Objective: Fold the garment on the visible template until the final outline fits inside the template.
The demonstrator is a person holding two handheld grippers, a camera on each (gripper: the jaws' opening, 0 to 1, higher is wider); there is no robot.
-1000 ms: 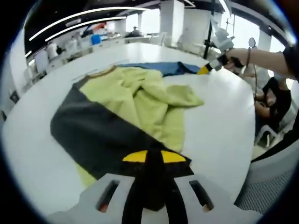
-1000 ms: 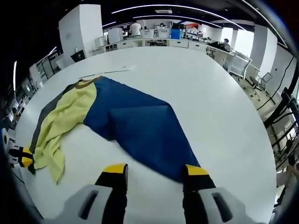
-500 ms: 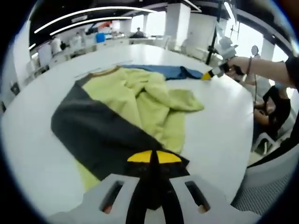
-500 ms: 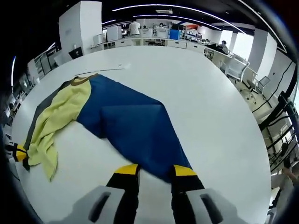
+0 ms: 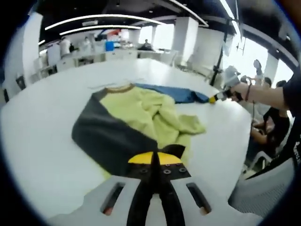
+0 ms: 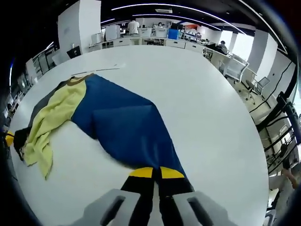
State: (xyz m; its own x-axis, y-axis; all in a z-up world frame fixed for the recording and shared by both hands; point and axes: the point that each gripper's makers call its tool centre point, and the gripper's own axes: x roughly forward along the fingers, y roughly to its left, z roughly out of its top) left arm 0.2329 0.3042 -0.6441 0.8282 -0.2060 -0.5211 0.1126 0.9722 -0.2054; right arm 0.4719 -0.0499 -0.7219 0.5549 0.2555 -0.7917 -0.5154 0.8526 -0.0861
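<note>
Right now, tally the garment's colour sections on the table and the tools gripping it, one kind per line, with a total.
Blue section: 1
Yellow-green section: 1
Dark grey section: 1
Tools shut on the garment: 2, left tool, right tool
Total: 5

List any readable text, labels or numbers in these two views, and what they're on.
None readable.
Garment: no print or label legible on the blue, yellow-green or dark panels.
Table: bare white, no markings.
Background office: far items too small and blurred to read.
</note>
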